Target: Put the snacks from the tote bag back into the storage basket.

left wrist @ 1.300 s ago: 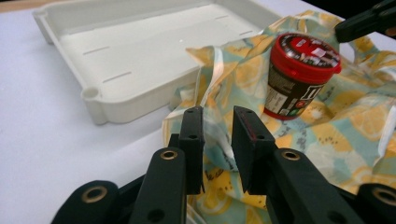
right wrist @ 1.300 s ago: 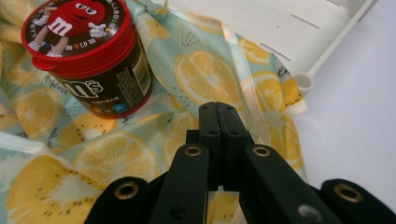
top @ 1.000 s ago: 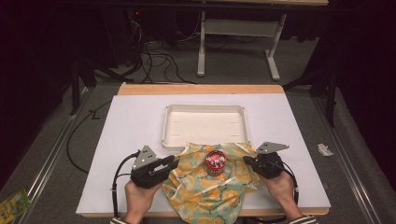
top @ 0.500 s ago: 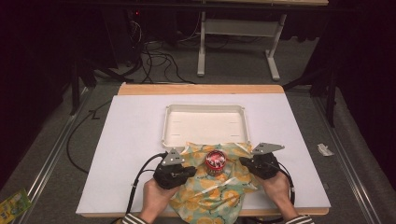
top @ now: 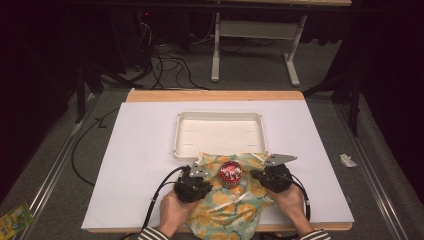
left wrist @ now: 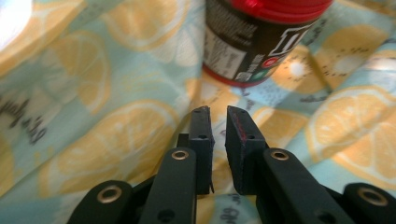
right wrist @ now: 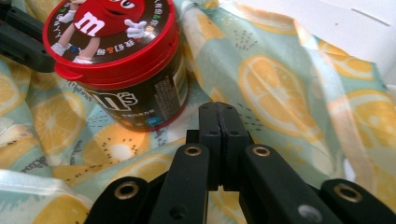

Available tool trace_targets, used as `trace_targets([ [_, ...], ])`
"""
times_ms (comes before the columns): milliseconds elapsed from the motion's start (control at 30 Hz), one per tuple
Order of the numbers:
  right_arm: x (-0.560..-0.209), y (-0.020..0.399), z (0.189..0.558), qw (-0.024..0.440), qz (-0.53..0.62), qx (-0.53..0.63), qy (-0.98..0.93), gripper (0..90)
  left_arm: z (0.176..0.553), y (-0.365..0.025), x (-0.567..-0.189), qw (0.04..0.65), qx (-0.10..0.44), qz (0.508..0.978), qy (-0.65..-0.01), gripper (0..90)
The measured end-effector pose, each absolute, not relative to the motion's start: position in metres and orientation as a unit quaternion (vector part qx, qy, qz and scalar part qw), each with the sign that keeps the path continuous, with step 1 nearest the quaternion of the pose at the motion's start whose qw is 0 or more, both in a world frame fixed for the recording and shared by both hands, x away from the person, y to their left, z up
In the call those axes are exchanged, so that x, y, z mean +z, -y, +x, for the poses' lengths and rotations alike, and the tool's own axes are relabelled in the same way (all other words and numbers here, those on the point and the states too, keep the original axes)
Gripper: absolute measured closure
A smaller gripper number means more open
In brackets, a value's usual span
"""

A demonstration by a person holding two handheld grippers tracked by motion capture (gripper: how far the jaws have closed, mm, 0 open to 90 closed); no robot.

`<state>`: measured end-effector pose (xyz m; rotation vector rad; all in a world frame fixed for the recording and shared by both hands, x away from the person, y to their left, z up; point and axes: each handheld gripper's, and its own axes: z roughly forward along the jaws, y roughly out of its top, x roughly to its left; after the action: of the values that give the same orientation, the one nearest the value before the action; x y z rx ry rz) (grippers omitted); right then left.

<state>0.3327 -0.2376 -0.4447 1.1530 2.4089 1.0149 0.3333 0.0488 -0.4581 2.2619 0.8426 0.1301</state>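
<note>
Wrapping the candy jar (top: 231, 174) in the lemon-print cloth (top: 227, 212) looks like the work in hand, and it seems to be at the stage of gathering cloth from either side of the jar. The jar stands upright with its red lid on, near the cloth's far edge, just in front of the white tray (top: 219, 116). To the jar's left the left claw (left wrist: 217, 114) is low over the cloth; its jaws have just been opening a little and now stand narrowly parted, and I cannot tell whether any fabric lies in the slit between them, though no fold shows there. To the jar's right the right claw (right wrist: 218, 112) is pressed together; whether it pinches a fold of cloth cannot be told.

Next, I judge, the left claw must nip a fold beside the jar and lift it toward the lid while the right does the same from its side. The jar is light and may tip if the cloth is dragged. Behind the jar, the tray's near rim crowds the cloth's far corners on the bench (top: 145, 150)
</note>
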Motion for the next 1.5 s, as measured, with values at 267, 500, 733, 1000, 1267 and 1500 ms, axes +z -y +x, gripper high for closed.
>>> trace_targets([
  [267,-0.444,0.225,0.33,0.134,0.39,0.357,-0.838,90.0,0.335,-0.049,-0.463,0.343,0.059,0.87,-0.35,79.9],
  [500,-0.453,0.216,0.334,0.124,0.396,0.331,-0.847,90.0,0.338,-0.057,-0.464,0.331,0.071,0.872,-0.355,80.1],
  [733,-0.461,0.224,0.337,0.129,0.415,0.299,-0.85,90.0,0.34,-0.063,-0.464,0.323,0.09,0.87,-0.362,81.2],
  [1000,-0.464,0.239,0.336,0.134,0.436,0.289,-0.842,90.0,0.344,-0.081,-0.466,0.316,0.103,0.861,-0.384,83.8],
  [1267,-0.464,0.254,0.333,0.147,0.453,0.287,-0.831,90.0,0.346,-0.09,-0.466,0.308,0.116,0.858,-0.394,86.4],
  [1500,-0.464,0.264,0.33,0.151,0.464,0.286,-0.825,90.0,0.348,-0.103,-0.466,0.306,0.117,0.853,-0.405,87.2],
])
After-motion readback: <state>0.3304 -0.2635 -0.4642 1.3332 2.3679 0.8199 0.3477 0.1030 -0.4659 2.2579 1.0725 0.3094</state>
